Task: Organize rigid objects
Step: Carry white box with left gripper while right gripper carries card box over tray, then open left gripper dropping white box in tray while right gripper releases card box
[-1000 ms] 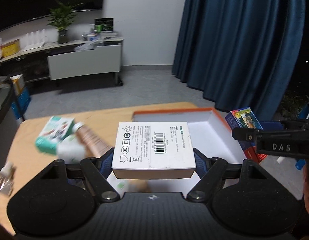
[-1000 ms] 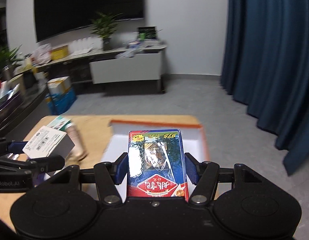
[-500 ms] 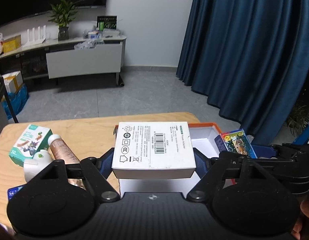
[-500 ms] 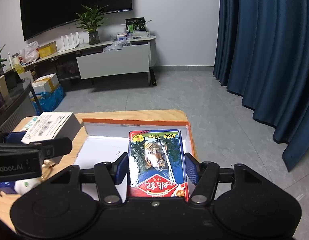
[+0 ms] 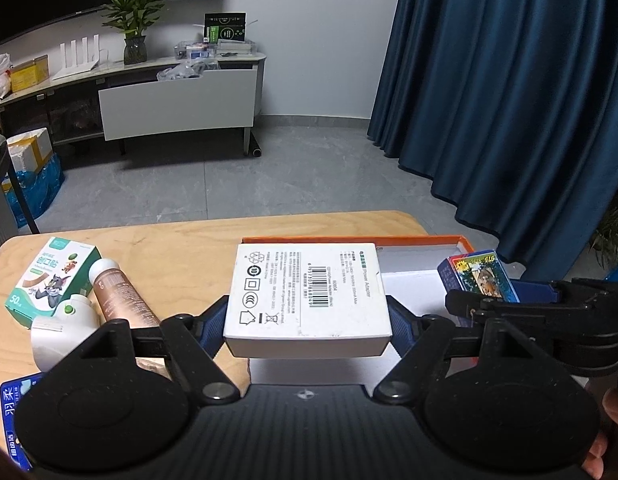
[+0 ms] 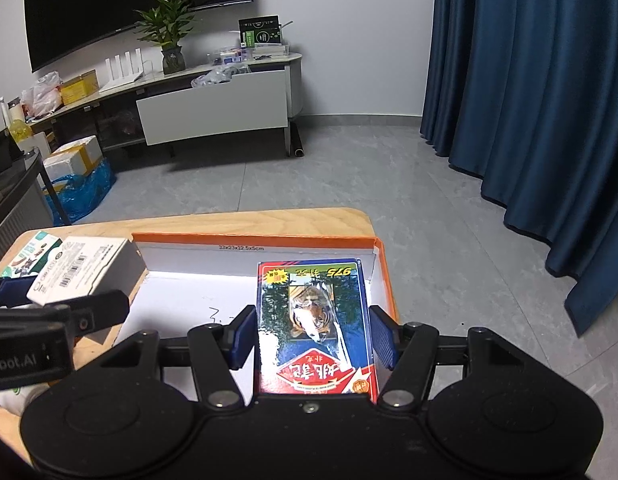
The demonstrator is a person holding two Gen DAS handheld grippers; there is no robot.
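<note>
Hovering: both loads up over the open orange tray (image 6: 383, 268) at the bench (image 5: 181, 252) far side, neither set down yet.
Left tongs (image 5: 309, 316): clamped on the white adapter box (image 5: 309, 292), pads on its two long side faces, label and barcode up.
Right tongs (image 6: 311, 334): gripping the blue card pack (image 6: 315, 320), squeezed across its narrow width, tiger picture up.
Placement: adapter box near the tray's 9 o'clock wall; card pack toward 3 o'clock, close to the orange rim.
Handling, box: looks like stiff cardboard, probably light, flat sides good for a square pinch; corners could dent under a hard squeeze.
Handling, pack: glossy wrap, likely slippery, so best pinched mid-length.
Waiting at 9 o'clock: plaster carton (image 5: 53, 280), brown tube (image 5: 121, 300), white bottle (image 5: 63, 330).
</note>
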